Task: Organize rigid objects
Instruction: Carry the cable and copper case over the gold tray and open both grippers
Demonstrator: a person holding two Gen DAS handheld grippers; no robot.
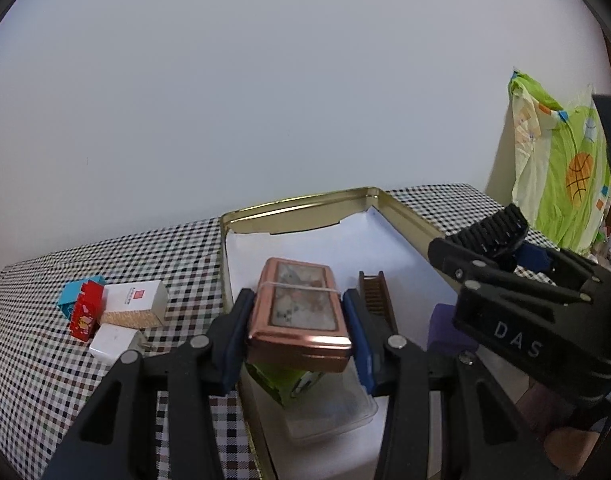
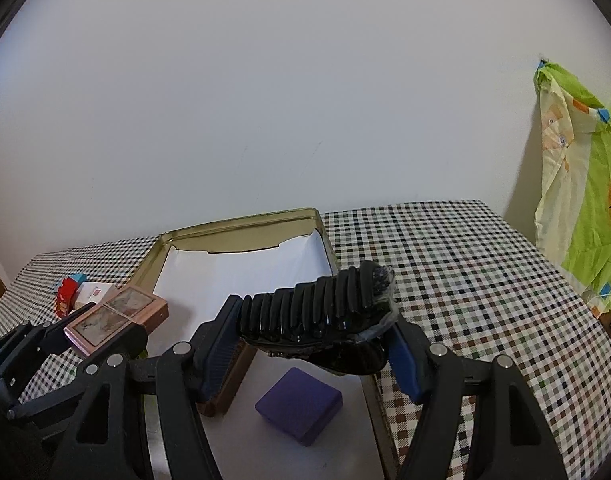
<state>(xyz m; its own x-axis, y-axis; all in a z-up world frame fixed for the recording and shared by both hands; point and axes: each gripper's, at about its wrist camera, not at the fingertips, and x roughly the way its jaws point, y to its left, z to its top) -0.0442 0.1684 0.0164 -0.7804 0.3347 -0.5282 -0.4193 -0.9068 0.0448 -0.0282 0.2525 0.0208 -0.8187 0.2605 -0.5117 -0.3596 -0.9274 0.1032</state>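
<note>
My left gripper [image 1: 297, 308] is shut on a copper tin [image 1: 301, 320] with a picture lid and a rubber band around it. It holds the tin above a gold metal tray [image 1: 297, 204] lined with white paper. My right gripper [image 2: 313, 320] is shut on a glossy black ribbed object [image 2: 317, 304], held over the tray's right side [image 2: 325, 240]. The right wrist view shows the copper tin [image 2: 117, 316] at the left. In the tray lie a purple box [image 2: 299, 404], a brown slatted piece [image 1: 375, 296], a green box [image 1: 285, 380] and a clear plastic container [image 1: 333, 416].
On the checked tablecloth [image 2: 465, 280] left of the tray sit a white box [image 1: 135, 300], a red box [image 1: 85, 314], a blue box [image 1: 73, 292] and a white plug [image 1: 113, 342]. A green patterned cloth [image 2: 585, 200] hangs by the wall at the right.
</note>
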